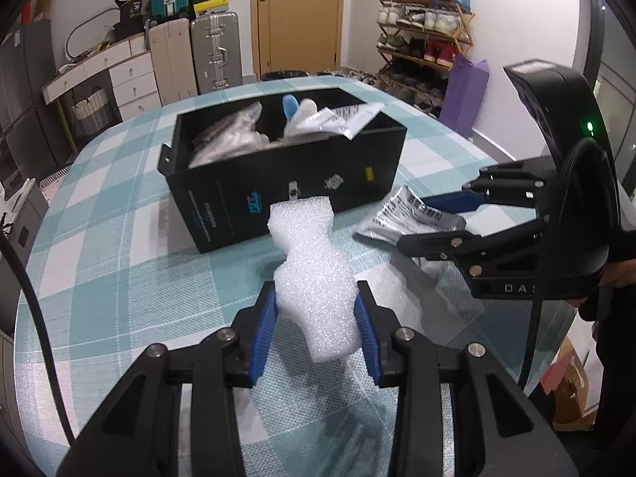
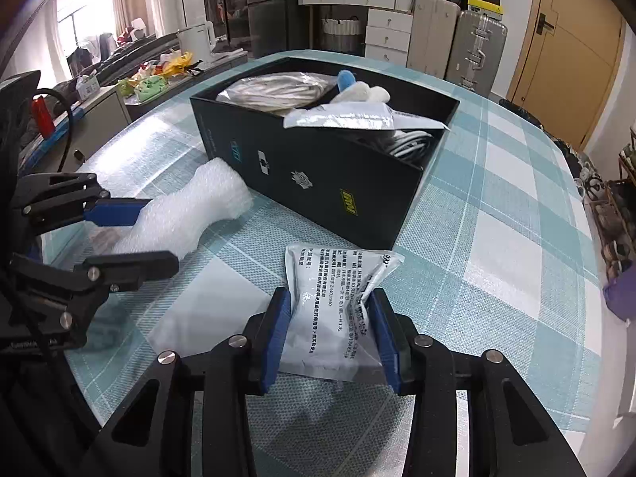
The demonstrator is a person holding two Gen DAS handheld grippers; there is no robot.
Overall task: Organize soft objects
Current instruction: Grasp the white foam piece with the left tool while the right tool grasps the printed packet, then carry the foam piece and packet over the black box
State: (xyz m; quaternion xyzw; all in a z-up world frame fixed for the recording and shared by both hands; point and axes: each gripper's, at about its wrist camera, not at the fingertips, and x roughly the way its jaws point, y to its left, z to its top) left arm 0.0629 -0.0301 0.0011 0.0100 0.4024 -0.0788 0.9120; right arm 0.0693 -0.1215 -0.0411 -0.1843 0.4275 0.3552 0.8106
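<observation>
My left gripper [image 1: 316,314] is shut on a white foam piece [image 1: 314,266], which sticks out forward over the table toward the black box [image 1: 278,190]. My right gripper [image 2: 330,318] is shut on a silver printed pouch [image 2: 334,298] that lies low on the table, right of the foam. The pouch also shows in the left wrist view [image 1: 413,214], and the foam in the right wrist view [image 2: 190,210]. The open black box [image 2: 318,167] holds silver bags, a printed pouch and a blue-and-white soft item [image 2: 357,87].
The table has a teal-and-white checked cloth [image 1: 119,262]. Suitcases [image 1: 214,51], drawers and a shoe rack [image 1: 425,39] stand beyond the table's far edge. A purple bag [image 1: 465,91] stands by the rack.
</observation>
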